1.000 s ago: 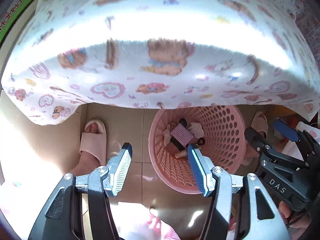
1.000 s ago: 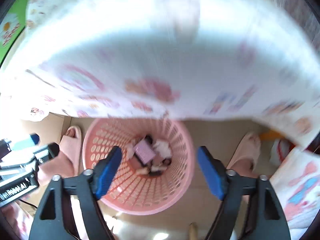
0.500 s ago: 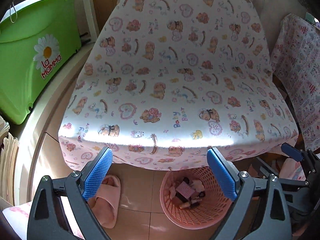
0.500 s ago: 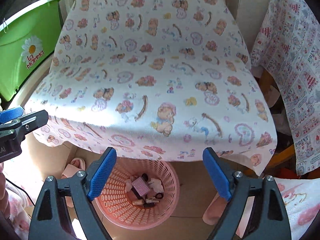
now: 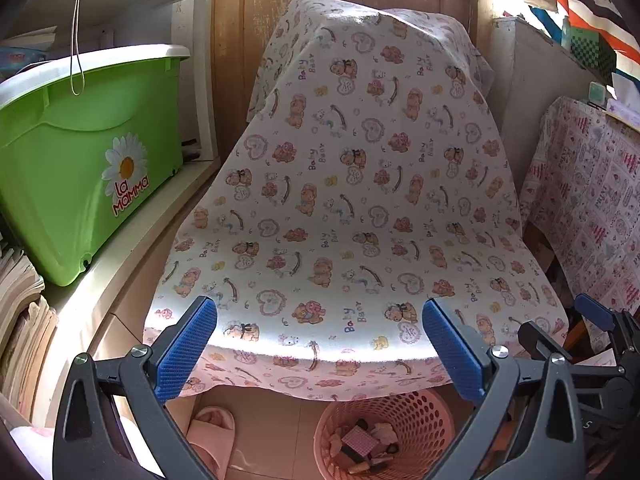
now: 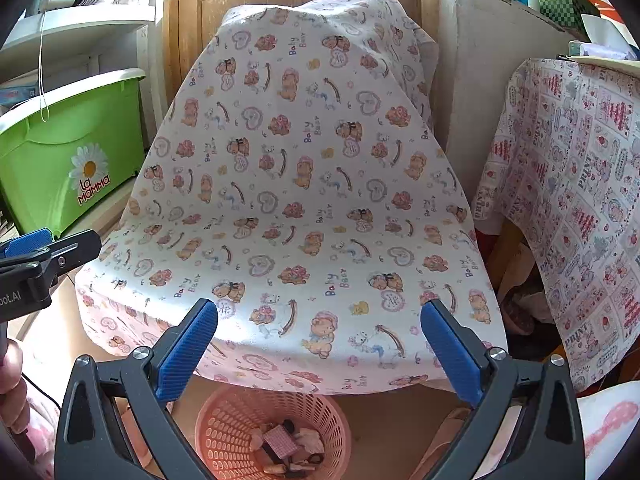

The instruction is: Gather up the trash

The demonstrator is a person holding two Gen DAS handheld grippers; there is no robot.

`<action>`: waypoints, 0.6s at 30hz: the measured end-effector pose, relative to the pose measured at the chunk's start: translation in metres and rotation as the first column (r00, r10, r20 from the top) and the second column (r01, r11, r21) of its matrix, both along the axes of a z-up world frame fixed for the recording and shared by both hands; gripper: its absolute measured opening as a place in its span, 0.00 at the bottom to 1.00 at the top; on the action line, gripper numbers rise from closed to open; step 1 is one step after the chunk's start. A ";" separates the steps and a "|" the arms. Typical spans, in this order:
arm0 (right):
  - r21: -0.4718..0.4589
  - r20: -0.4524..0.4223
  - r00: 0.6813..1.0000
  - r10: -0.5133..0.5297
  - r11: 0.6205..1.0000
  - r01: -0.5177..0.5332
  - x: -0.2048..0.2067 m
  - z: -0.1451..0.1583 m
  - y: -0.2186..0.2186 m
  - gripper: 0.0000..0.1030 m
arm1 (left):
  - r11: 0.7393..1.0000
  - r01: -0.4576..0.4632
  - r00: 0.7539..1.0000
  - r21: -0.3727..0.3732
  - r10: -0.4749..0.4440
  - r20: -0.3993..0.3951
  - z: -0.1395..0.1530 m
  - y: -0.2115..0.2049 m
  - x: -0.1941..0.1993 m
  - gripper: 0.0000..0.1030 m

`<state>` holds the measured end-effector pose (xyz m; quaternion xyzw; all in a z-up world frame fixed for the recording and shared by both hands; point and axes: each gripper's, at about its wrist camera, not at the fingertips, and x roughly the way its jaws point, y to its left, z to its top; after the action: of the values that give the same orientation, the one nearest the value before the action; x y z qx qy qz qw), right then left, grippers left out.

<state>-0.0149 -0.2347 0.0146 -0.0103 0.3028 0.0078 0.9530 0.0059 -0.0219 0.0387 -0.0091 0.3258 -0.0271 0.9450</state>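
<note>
Below the front edge of the bear-print cloth-covered table (image 6: 304,208), the pink perforated plastic basket (image 6: 224,432) is sitting on the floor, holding the collected trash (image 6: 288,448). The left gripper (image 5: 320,344) and right gripper (image 6: 319,344) are hovering above it, jaws spread wide, gripping nothing. Risk: a careless descent could snag the overhanging cloth or tip the light basket.
</note>
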 end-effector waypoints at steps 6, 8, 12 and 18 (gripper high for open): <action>-0.014 0.018 1.000 -0.016 1.000 0.016 -0.003 0.001 0.002 0.99 | 1.000 -0.003 1.000 -0.019 0.004 0.029 0.003 0.007 -0.002 0.99; -0.018 0.029 0.999 -0.015 1.000 0.015 -0.004 0.001 0.001 0.99 | 1.000 -0.003 0.999 -0.017 0.004 0.038 0.005 0.008 -0.002 0.99; -0.015 0.024 1.000 -0.013 1.000 0.013 -0.002 0.001 0.001 0.99 | 1.000 -0.006 0.999 -0.008 0.006 0.034 0.006 0.008 -0.001 0.99; -0.018 0.026 1.000 -0.008 1.000 0.009 -0.002 0.001 0.001 0.99 | 1.000 0.001 1.000 -0.024 -0.001 0.009 0.002 0.008 0.000 0.99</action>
<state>-0.0167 -0.2334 0.0159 -0.0176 0.2903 0.0009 0.9568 0.0063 -0.0137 0.0406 -0.0200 0.3212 -0.0315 0.9463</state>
